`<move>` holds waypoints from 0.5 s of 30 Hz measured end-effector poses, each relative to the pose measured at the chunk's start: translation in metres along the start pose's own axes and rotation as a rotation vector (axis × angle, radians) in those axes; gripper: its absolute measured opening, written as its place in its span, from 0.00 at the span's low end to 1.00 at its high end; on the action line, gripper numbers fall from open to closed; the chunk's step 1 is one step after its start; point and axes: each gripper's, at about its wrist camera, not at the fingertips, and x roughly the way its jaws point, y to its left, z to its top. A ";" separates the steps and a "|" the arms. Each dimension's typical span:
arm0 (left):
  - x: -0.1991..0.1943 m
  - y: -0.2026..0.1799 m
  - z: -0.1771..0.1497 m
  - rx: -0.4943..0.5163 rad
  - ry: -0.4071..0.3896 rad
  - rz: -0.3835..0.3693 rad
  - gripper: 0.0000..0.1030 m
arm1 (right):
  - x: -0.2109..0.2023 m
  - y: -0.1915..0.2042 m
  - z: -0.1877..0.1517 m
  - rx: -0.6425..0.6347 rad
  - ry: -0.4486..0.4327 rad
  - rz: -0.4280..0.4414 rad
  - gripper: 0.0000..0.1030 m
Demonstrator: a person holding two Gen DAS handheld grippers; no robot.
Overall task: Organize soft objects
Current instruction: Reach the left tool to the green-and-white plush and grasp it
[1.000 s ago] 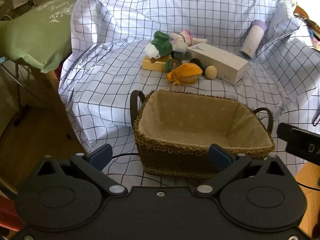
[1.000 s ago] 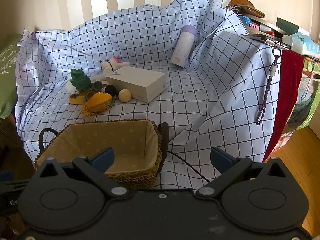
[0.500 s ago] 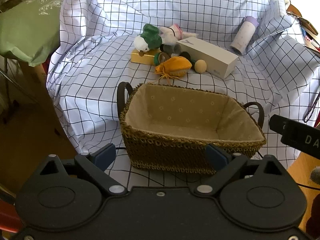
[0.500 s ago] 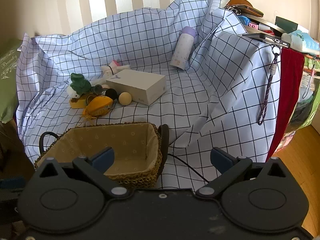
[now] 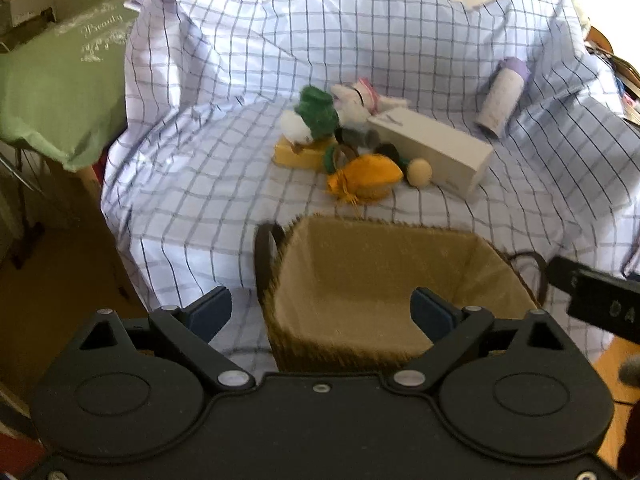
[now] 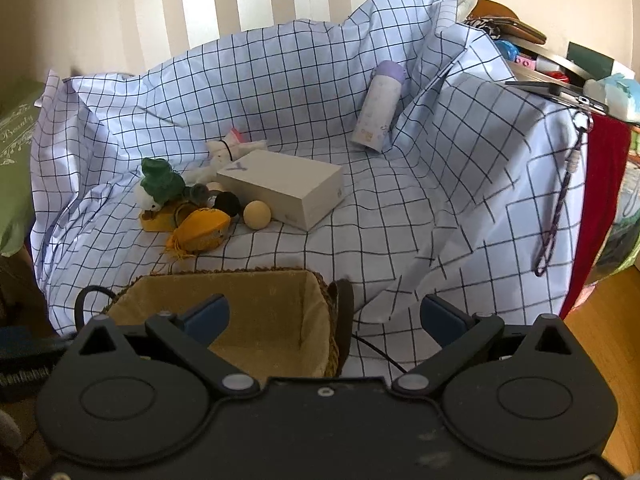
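A woven basket point(image 5: 404, 236) point(image 6: 320, 284) with a tan lining stands empty on the checked cloth, just ahead of both grippers. Behind it lies a pile of toys: a green and white plush point(image 5: 312, 116) point(image 6: 158, 184), a white and pink plush point(image 5: 356, 100) point(image 6: 228, 152) and an orange pouch point(image 5: 366, 176) point(image 6: 200, 228). My left gripper point(image 5: 322, 314) is open and empty, over the basket's near left rim. My right gripper point(image 6: 324, 318) is open and empty, over the basket's right end.
A white box point(image 5: 432, 148) point(image 6: 280, 186), a wooden ball point(image 5: 419, 171) point(image 6: 257, 214), a yellow block point(image 5: 298, 154) and dark round pieces lie among the toys. A lilac bottle point(image 5: 502, 102) point(image 6: 378, 110) leans at the back right. A green cushion point(image 5: 60, 92) is left; shelf clutter point(image 6: 560, 68) right.
The left gripper has moved up and forward, so the basket sits lower and closer under it. The right gripper has edged forward. Both stay open and empty.
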 end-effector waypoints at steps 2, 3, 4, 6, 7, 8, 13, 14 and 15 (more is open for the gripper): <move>0.005 0.002 0.010 0.005 -0.008 0.014 0.90 | 0.004 0.002 0.005 -0.012 -0.015 0.000 0.99; 0.008 0.003 0.015 0.005 -0.011 0.020 0.90 | 0.006 0.004 0.008 -0.017 -0.024 0.000 0.99; 0.011 0.005 0.021 0.004 -0.013 0.024 0.90 | 0.009 0.005 0.012 -0.020 -0.032 0.000 0.99; 0.020 0.008 0.034 -0.001 -0.012 0.028 0.90 | 0.015 0.007 0.019 -0.018 -0.042 0.008 0.99; 0.025 0.009 0.040 -0.004 -0.010 0.030 0.90 | 0.019 0.007 0.023 -0.015 -0.042 0.011 0.99; 0.031 0.010 0.047 -0.006 -0.008 0.031 0.91 | 0.023 0.008 0.026 -0.012 -0.042 0.015 0.99; 0.066 0.012 0.079 -0.008 0.009 0.031 0.91 | 0.048 0.010 0.047 -0.015 -0.023 0.051 0.99; 0.075 0.012 0.086 -0.010 0.016 0.028 0.91 | 0.053 0.011 0.051 -0.013 -0.019 0.061 0.99; 0.081 0.013 0.091 -0.013 0.021 0.025 0.91 | 0.058 0.011 0.054 -0.007 -0.017 0.069 0.99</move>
